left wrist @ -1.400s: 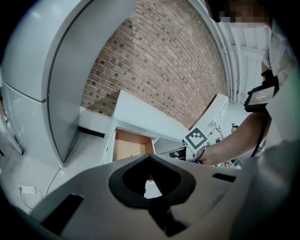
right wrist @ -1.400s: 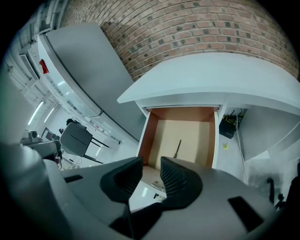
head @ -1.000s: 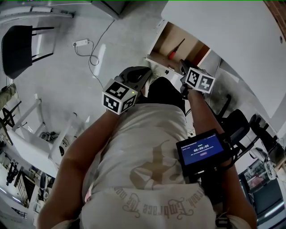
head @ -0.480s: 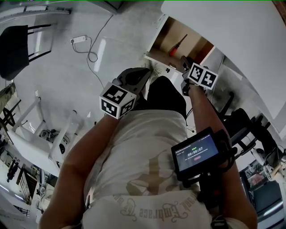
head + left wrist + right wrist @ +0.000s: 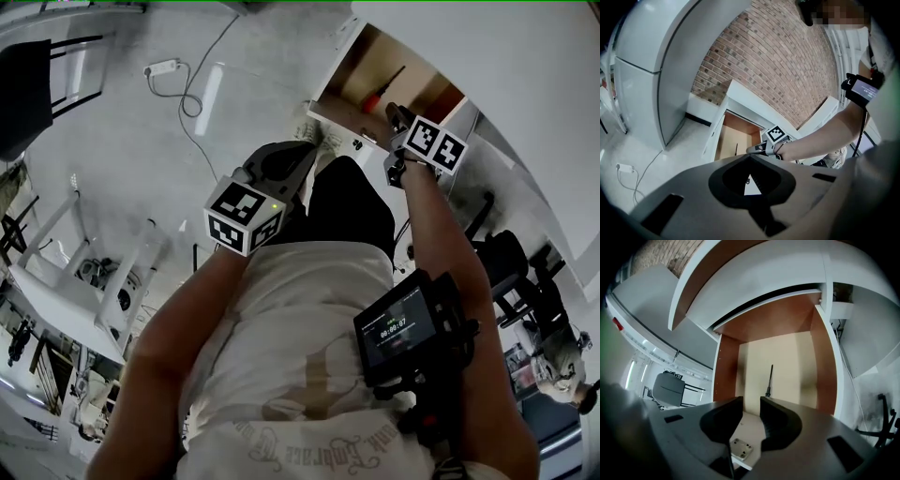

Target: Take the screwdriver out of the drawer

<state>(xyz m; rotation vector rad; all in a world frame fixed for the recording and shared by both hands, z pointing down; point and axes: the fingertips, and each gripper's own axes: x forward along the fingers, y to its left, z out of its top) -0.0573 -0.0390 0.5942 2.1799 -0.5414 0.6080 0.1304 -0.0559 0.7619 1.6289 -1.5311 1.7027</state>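
The open drawer (image 5: 367,64) holds a screwdriver (image 5: 380,91). The head view shows its red handle, the right gripper view only its shaft. The right claw (image 5: 751,401), at the drawer's front edge, gapes empty; the left claw (image 5: 750,157) is closed.

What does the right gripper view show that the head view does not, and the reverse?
Right gripper view only: the right gripper, jaws apart and empty, a small metal plate showing through the gap. Head view only: the red handle of the screwdriver, the left gripper, a wrist screen. Both: the open drawer with the screwdriver lying inside.
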